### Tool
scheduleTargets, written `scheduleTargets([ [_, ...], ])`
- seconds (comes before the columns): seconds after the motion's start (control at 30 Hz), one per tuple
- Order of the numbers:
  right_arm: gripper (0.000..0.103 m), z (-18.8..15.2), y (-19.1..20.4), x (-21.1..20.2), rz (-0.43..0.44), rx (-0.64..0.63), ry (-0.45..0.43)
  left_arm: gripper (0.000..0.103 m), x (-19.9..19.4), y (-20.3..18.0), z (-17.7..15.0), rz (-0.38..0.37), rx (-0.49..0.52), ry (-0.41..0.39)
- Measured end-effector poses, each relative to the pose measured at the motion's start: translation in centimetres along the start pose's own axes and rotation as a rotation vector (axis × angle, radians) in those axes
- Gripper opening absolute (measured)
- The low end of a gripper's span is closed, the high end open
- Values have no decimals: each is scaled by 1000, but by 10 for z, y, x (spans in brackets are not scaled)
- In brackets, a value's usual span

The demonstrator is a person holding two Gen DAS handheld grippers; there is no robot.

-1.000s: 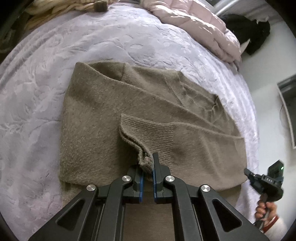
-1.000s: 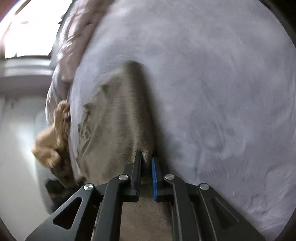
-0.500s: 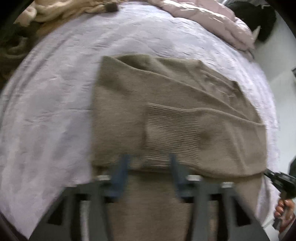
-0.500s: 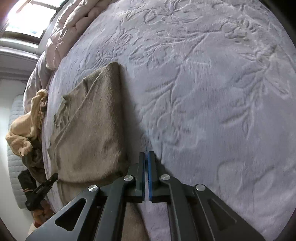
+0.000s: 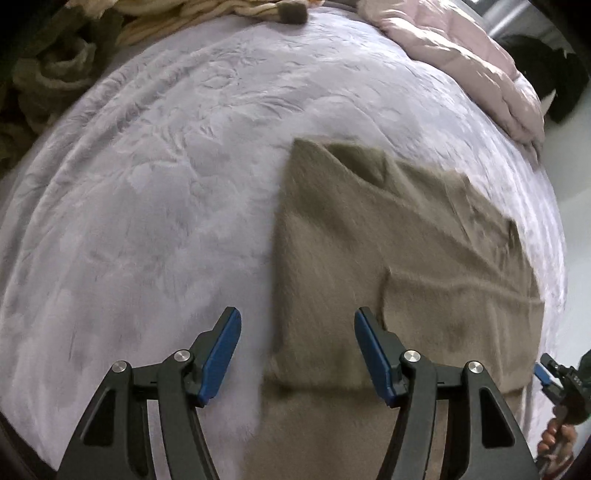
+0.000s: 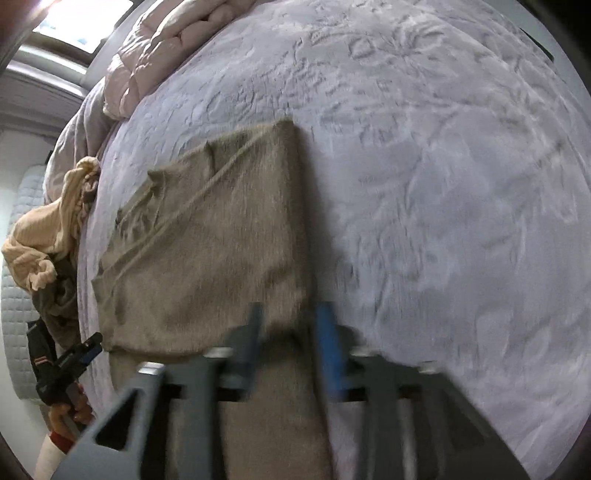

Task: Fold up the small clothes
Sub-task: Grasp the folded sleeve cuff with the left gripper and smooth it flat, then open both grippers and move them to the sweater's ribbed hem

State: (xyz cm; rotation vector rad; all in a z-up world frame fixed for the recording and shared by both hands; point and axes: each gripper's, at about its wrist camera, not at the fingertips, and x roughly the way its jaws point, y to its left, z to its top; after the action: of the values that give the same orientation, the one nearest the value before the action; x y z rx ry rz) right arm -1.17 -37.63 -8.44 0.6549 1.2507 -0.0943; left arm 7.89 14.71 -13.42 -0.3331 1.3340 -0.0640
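An olive-brown knit sweater (image 5: 369, 240) lies folded flat on the lavender bedspread (image 5: 147, 203), one sleeve (image 5: 461, 314) laid across its body. My left gripper (image 5: 297, 354) hangs open just above the sweater's left edge, nothing pinched between its blue pads. In the right wrist view the same sweater (image 6: 221, 240) lies left of centre. My right gripper (image 6: 290, 332) is blurred and its jaws are opening over the sweater's right edge, pads off the cloth. Each view catches the other gripper at the sweater's far side: the right gripper (image 5: 550, 373) and the left gripper (image 6: 83, 350), each in a hand.
A pink duvet (image 5: 461, 48) is bunched at the bed's far end. A cream knit garment (image 5: 184, 14) and dark olive clothes (image 5: 55, 74) are heaped at the far left. Bare bedspread (image 6: 443, 184) stretches right of the sweater. The bed's edge runs close behind the sleeve side.
The left gripper let go of the sleeve cuff, opened, and slid left to the sweater's edge. The right gripper, shut on the sweater's edge before, has spread its fingers.
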Motion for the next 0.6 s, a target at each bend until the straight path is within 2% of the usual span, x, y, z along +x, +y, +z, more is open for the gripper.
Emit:
scheduleTargets([
  [0.13,58,32,-9,14,77,55,-23,65,9,6,30,-54,-8,-16],
  [0.23,57,52,-12,27,100,79,-27,65,17,5,42,-58,-6,-20],
  [0.27,57,57,-13,31,110,91,-23,58,20,2,44,-37,5,-22],
  [0.3,50,62,-14,38,115,107,-5,34,21,0,44,-7,24,-29],
  [0.33,21,64,-13,42,103,113,12,27,24,-3,44,31,53,-22],
  [0.37,8,66,-11,45,90,107,26,27,27,-2,43,50,66,-19],
  [0.47,8,66,4,41,13,7,-2,27,29,0,41,57,65,-25],
  [0.5,9,67,3,46,-25,-3,15,28,27,0,41,66,60,-30],
  [0.6,9,68,0,50,-36,32,9,28,16,-7,37,120,78,-54],
])
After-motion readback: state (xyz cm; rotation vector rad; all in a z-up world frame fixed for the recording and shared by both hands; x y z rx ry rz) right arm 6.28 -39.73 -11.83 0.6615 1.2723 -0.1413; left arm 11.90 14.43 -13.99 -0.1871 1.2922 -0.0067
